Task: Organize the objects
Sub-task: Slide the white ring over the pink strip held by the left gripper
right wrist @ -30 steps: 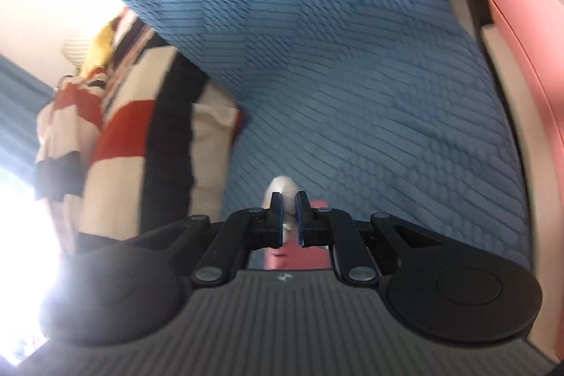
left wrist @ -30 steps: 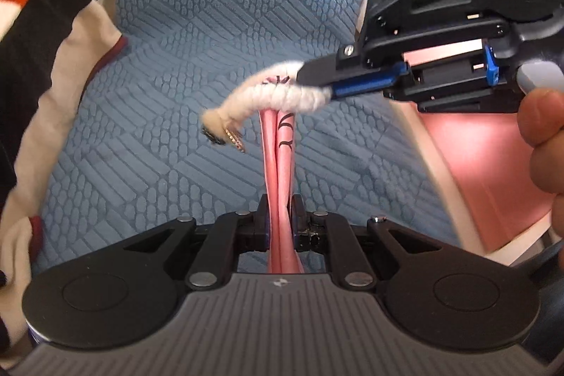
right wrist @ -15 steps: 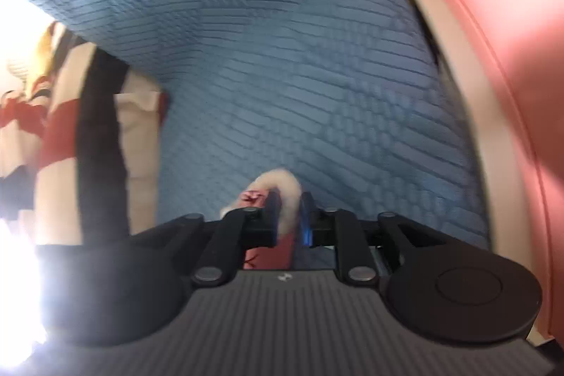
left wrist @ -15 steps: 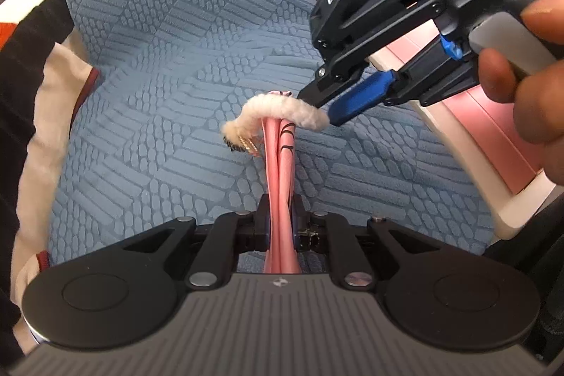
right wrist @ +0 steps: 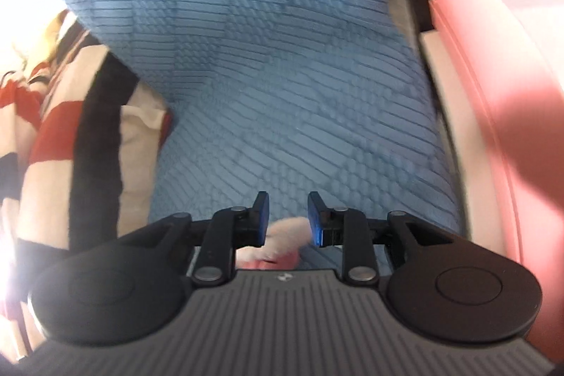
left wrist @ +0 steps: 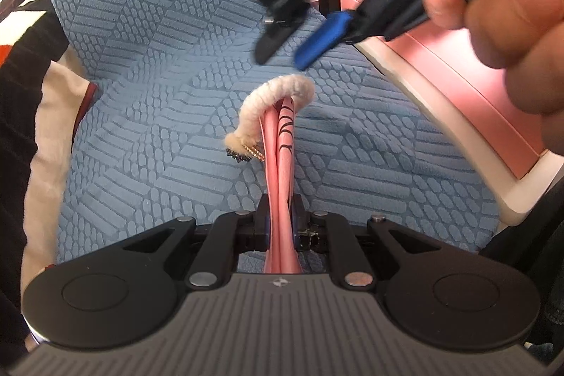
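My left gripper (left wrist: 280,217) is shut on a pink folded item (left wrist: 279,164) with black markings, held upright above the blue textured cushion (left wrist: 158,87). A fluffy cream cord (left wrist: 271,101) arches over its top, with a small beaded charm (left wrist: 246,153) at its left end. My right gripper (left wrist: 289,53) hovers just above the cord, its blue-padded jaws open and empty. In the right wrist view the right gripper (right wrist: 287,217) is open, with the cream cord (right wrist: 287,228) blurred just below the fingers.
A striped black, red and cream pillow (left wrist: 31,115) lies at the left, also in the right wrist view (right wrist: 70,129). A pink and cream furniture edge (left wrist: 458,87) runs along the right. The blue cushion (right wrist: 282,76) fills the middle.
My right gripper has let go of the cream cord, opened and lifted up and right. The cord now rests arched over the pink item. My left gripper keeps its hold.
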A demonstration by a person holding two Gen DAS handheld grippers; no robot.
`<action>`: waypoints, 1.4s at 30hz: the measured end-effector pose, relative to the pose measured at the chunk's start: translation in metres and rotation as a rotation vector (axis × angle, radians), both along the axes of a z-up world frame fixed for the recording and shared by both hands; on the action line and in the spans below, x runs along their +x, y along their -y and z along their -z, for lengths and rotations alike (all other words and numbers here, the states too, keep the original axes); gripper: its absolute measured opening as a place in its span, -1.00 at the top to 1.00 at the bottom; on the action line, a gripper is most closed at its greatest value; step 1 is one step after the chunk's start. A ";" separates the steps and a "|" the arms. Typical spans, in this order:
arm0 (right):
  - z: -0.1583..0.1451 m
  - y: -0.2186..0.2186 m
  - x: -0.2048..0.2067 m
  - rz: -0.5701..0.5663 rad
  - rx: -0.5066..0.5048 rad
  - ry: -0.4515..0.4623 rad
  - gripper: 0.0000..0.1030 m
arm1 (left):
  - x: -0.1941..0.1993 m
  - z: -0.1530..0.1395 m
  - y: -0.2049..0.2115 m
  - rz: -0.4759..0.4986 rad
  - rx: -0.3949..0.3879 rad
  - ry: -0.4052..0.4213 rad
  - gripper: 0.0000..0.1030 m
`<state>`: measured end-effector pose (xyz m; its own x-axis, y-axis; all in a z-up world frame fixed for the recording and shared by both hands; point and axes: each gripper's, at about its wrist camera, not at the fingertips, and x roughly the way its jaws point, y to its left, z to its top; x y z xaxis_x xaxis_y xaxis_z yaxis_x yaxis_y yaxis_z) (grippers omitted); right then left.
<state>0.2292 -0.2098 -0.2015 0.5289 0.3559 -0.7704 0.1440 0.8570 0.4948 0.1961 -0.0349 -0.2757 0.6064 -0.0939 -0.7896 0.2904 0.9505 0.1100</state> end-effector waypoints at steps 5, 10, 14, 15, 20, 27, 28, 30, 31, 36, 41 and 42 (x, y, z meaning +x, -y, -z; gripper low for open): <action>0.007 -0.011 0.005 -0.065 0.017 -0.040 0.50 | -0.001 0.001 0.003 0.010 0.018 0.005 0.76; 0.013 -0.005 -0.001 -0.045 0.036 -0.109 0.51 | -0.002 0.002 0.006 0.024 0.039 0.010 0.76; 0.021 0.005 -0.005 0.000 0.112 -0.156 0.47 | -0.003 0.003 0.011 0.045 0.075 0.021 0.76; 0.022 0.005 -0.006 0.004 0.119 -0.164 0.47 | -0.004 0.004 0.012 0.051 0.084 0.024 0.76; 0.032 0.001 0.000 0.007 0.136 -0.193 0.43 | -0.005 0.005 0.016 0.065 0.106 0.035 0.76; 0.043 -0.001 0.005 -0.001 0.158 -0.236 0.42 | -0.006 0.005 0.017 0.070 0.117 0.043 0.76; 0.043 0.000 0.006 -0.006 0.157 -0.238 0.43 | -0.006 0.006 0.016 0.068 0.115 0.045 0.76; 0.042 0.001 0.003 -0.007 0.154 -0.236 0.48 | -0.005 0.005 0.017 0.056 0.111 0.045 0.72; 0.040 0.002 0.002 -0.007 0.154 -0.234 0.49 | -0.004 0.005 0.017 0.049 0.111 0.046 0.71; 0.032 0.002 -0.011 -0.018 0.181 -0.193 0.53 | 0.003 0.004 0.013 -0.006 0.088 0.039 0.61; 0.022 0.009 -0.021 0.008 0.238 -0.153 0.53 | 0.003 -0.004 0.008 -0.076 0.072 0.082 0.62; 0.022 0.010 -0.022 0.013 0.252 -0.150 0.53 | 0.002 -0.006 0.008 -0.080 0.075 0.092 0.62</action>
<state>0.2071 -0.2202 -0.2230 0.4216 0.5400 -0.7285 0.2414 0.7075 0.6642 0.1984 -0.0426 -0.2694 0.6801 0.0146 -0.7330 0.1996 0.9583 0.2043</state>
